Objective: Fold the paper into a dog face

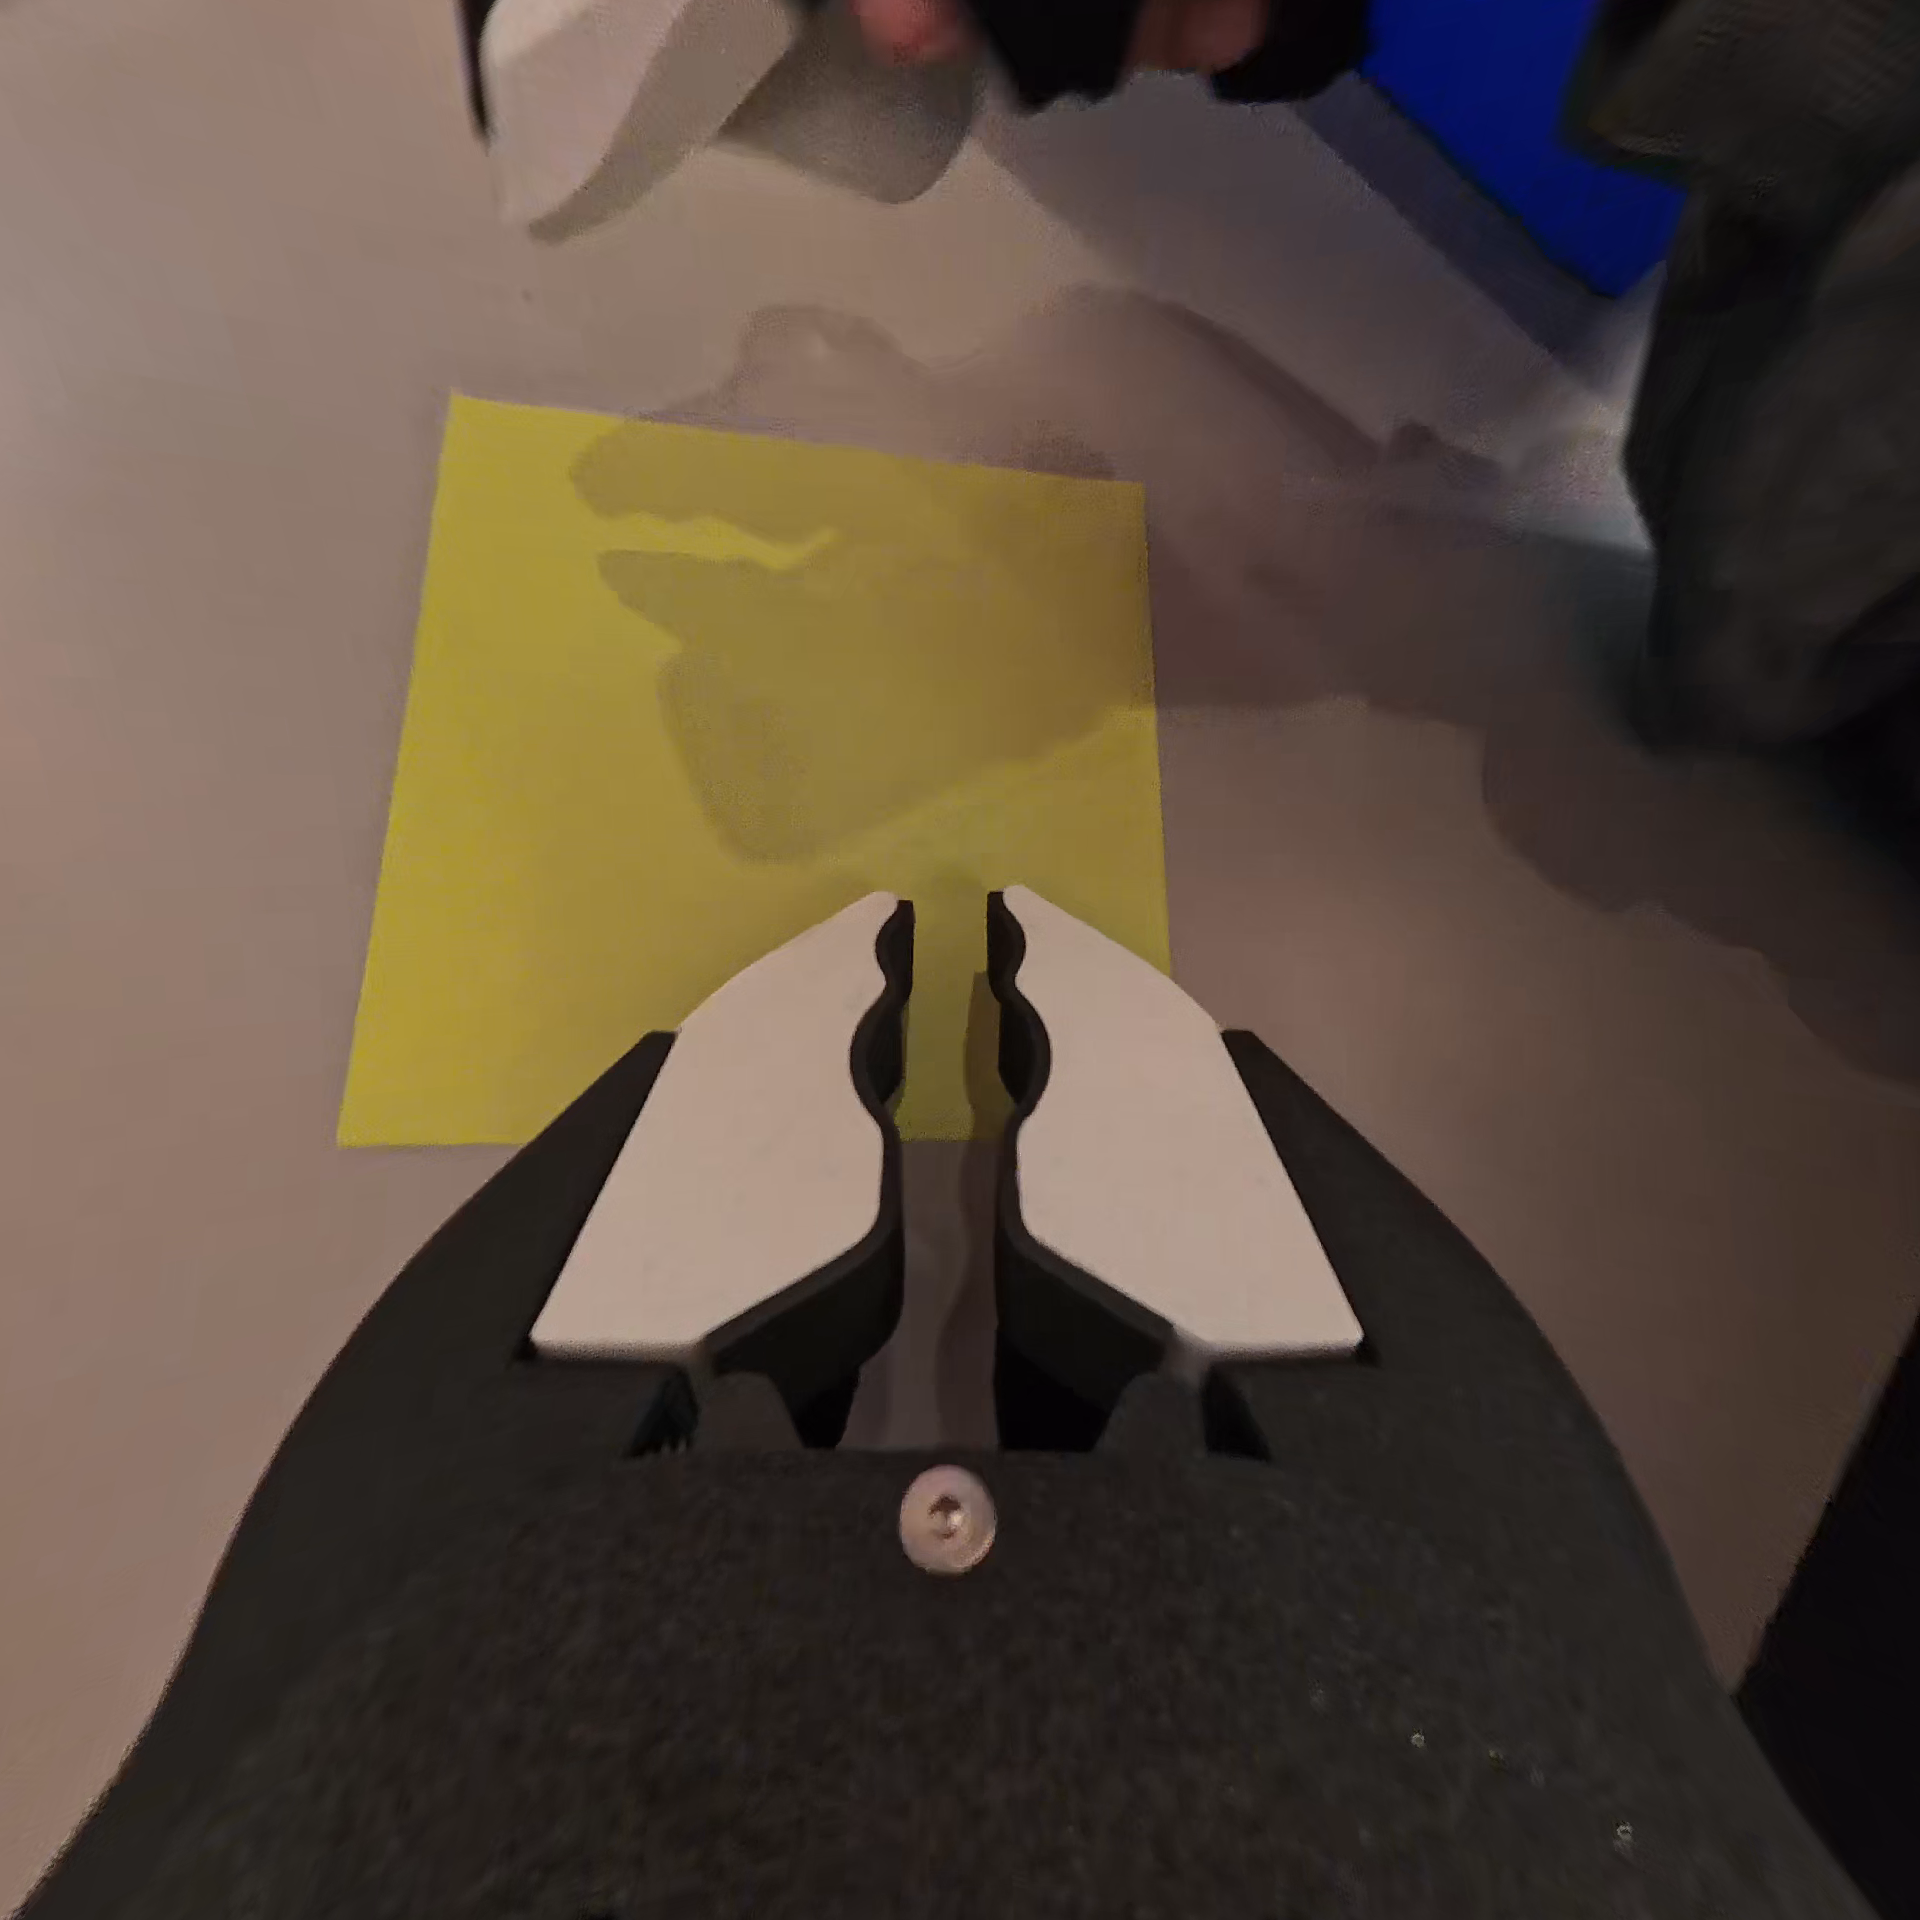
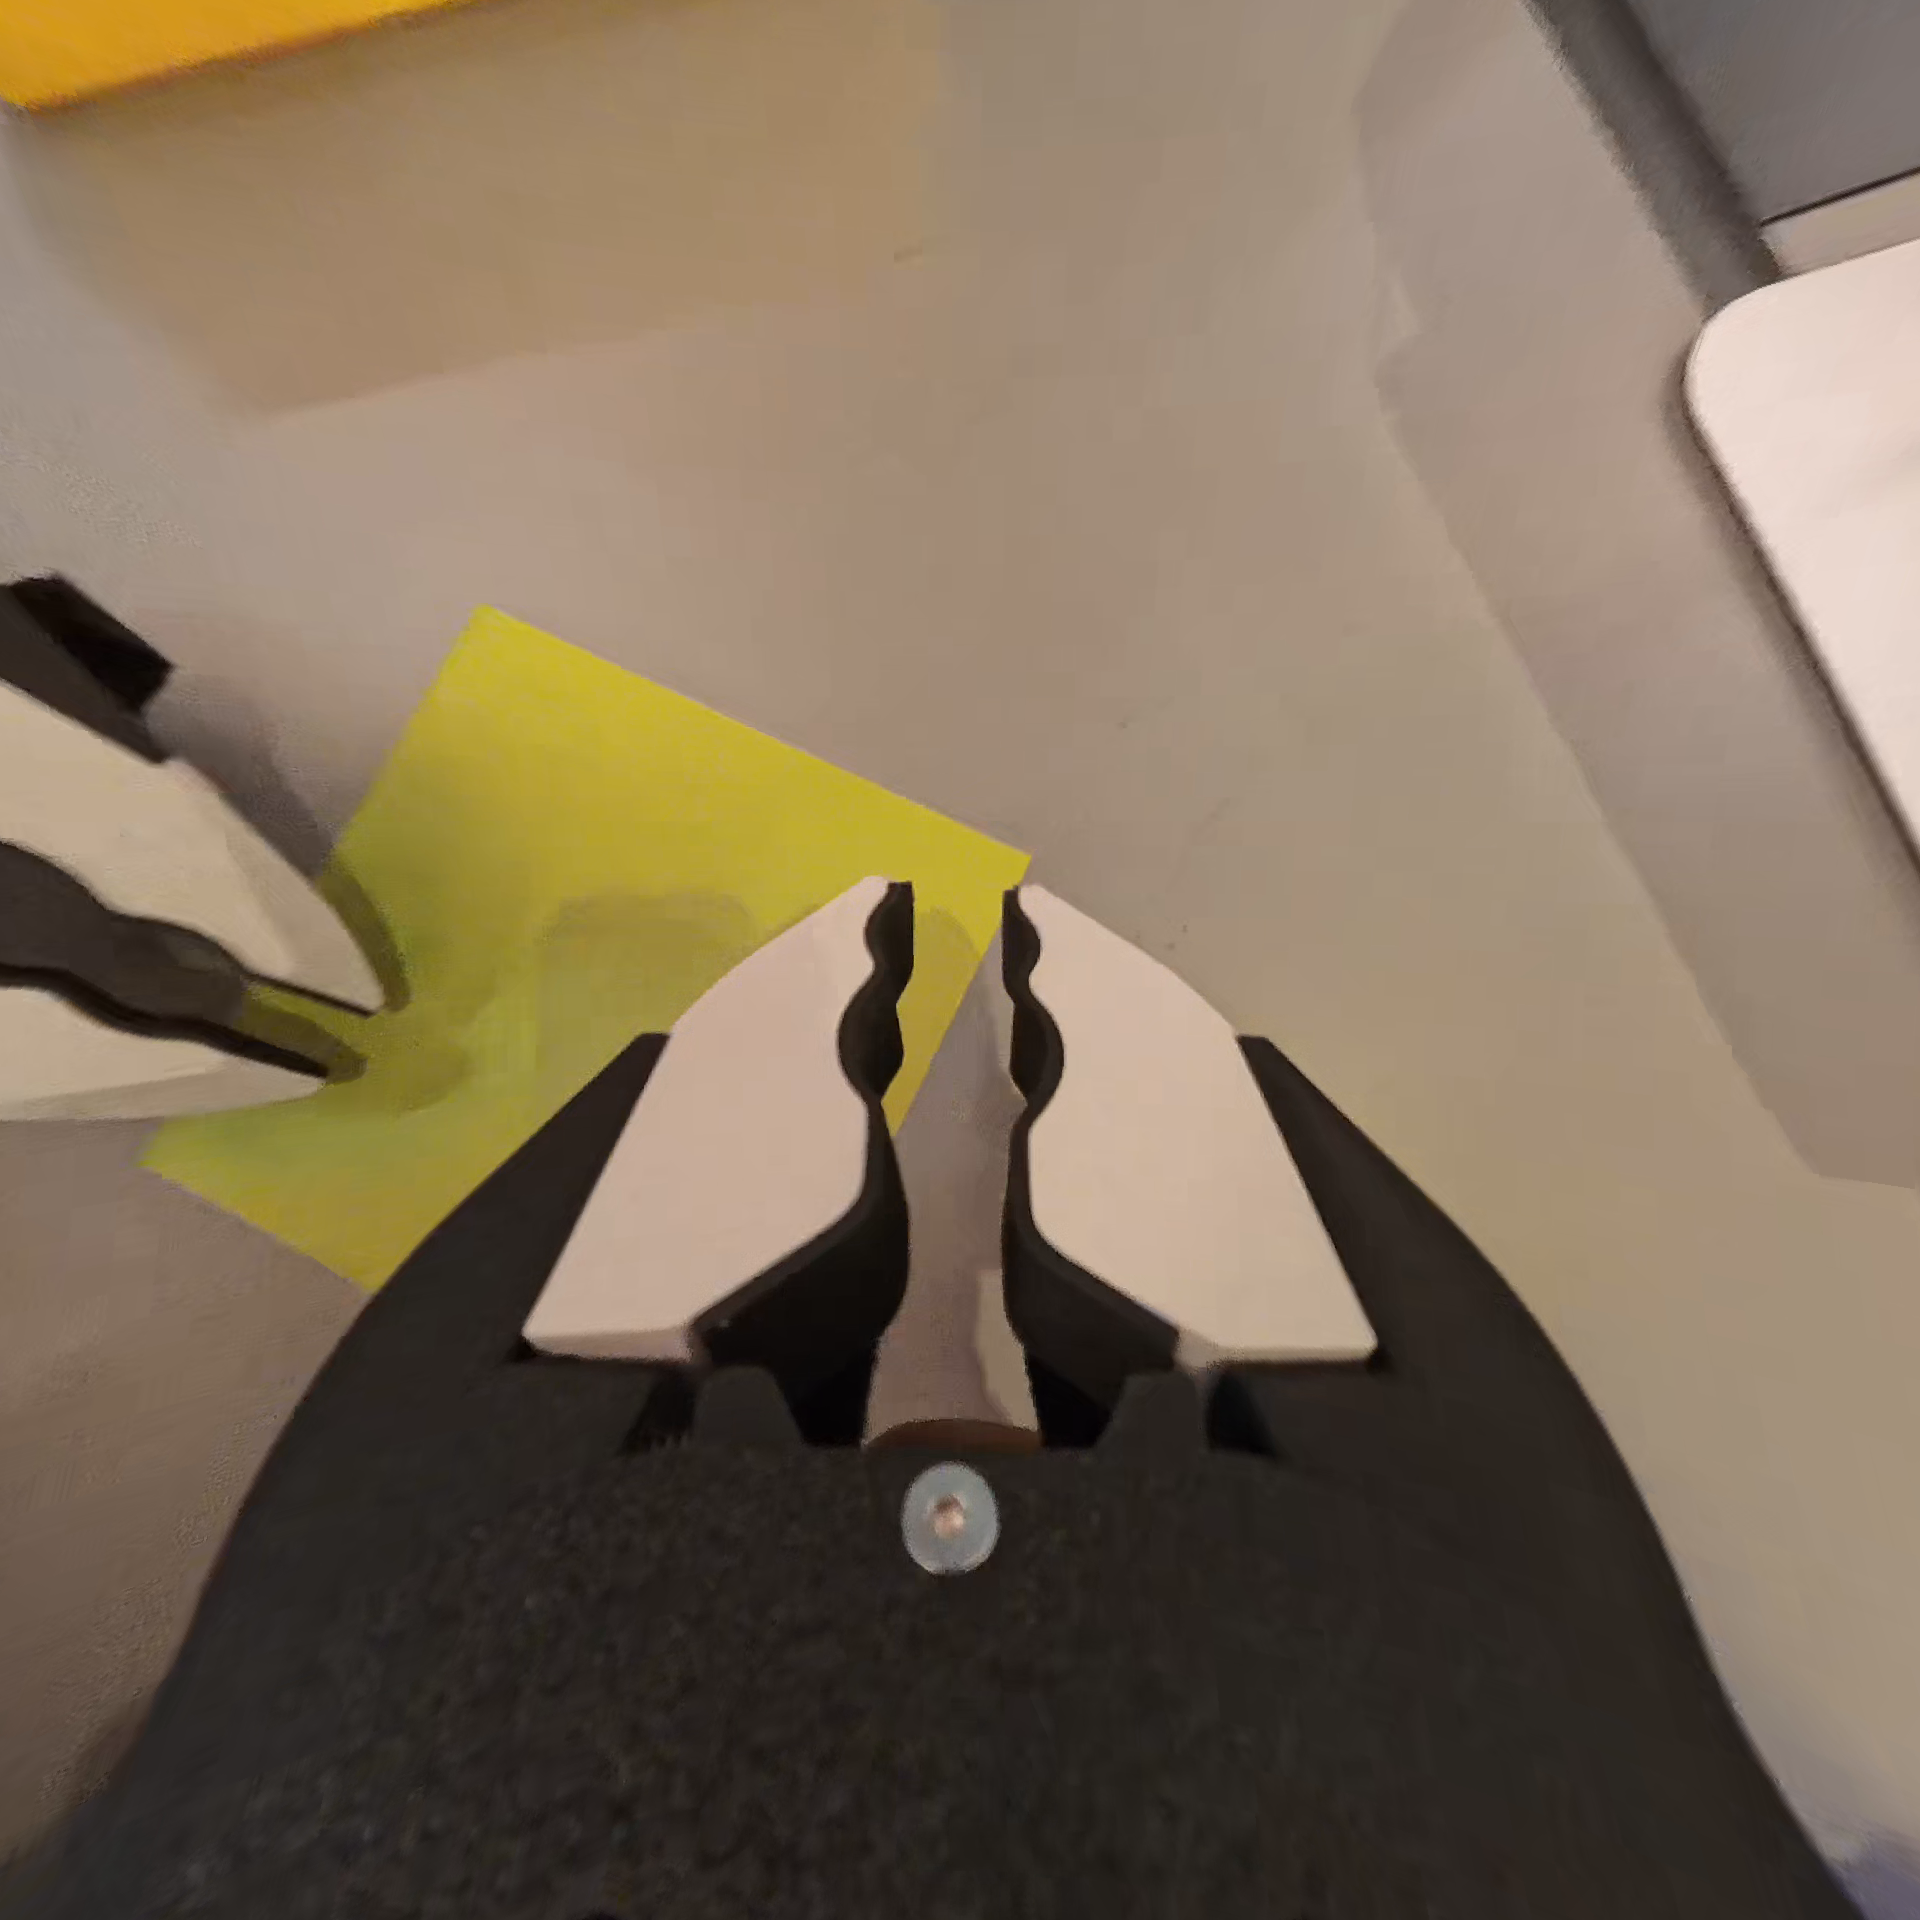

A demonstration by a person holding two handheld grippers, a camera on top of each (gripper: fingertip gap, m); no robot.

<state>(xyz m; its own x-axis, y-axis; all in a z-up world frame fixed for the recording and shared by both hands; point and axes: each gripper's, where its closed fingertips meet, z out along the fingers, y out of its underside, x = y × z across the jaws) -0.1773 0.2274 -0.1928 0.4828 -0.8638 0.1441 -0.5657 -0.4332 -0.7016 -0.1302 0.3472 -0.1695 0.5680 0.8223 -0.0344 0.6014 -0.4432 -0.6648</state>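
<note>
One flat square yellow paper [image 1: 769,769]; smooth grey table [image 1: 208,623].

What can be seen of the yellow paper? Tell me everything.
The yellow paper is a plain square sheet, thin and matte, lying flat and unfolded on the pale table. Shadows fall across it. The left gripper hovers over its near edge, slightly open; the right gripper sits at a corner, also slightly open. Neither clearly touches it.
</note>
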